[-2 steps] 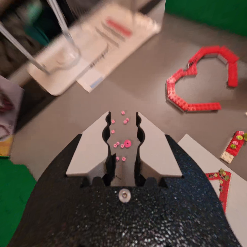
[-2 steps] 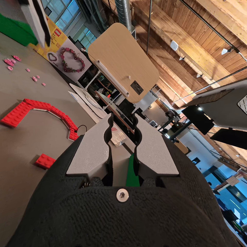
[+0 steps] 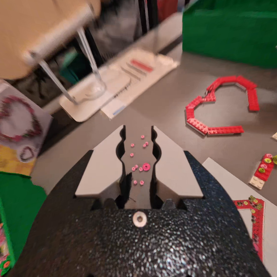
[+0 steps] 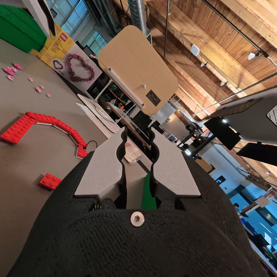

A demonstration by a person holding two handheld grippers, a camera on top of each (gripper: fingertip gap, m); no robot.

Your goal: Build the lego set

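My left gripper (image 3: 137,128) is open and empty, held above several small pink round pieces (image 3: 140,169) and one larger magenta round piece (image 3: 146,166) on the grey table. A red heart-shaped frame of plates (image 3: 199,124) lies to the right, open on one side. It also shows in the right wrist view (image 4: 45,121). My right gripper (image 4: 138,131) is open and empty, tilted sideways low over the table, pointing past the table edge. A loose red plate (image 4: 49,181) lies to its left. Pink pieces (image 4: 10,70) lie far left.
A red strip with green and pink studs (image 3: 263,169) lies right, beside an instruction booklet (image 3: 254,209). The set's box (image 4: 72,66) stands at the table's far edge. A white stand base (image 3: 84,104) with a paper sheet (image 3: 134,81) sits behind. Green patches (image 3: 229,30) cover corners. Spacing between my two grippers at the tips: around 25 cm. About 11 cm separates my right fingertips from the loose red plate (image 4: 49,181). Seen from the left wrist view (image 3: 255,106) as well.
The left gripper view has tilted up a little, showing more beyond the table. The right gripper has barely moved. Both stay open.
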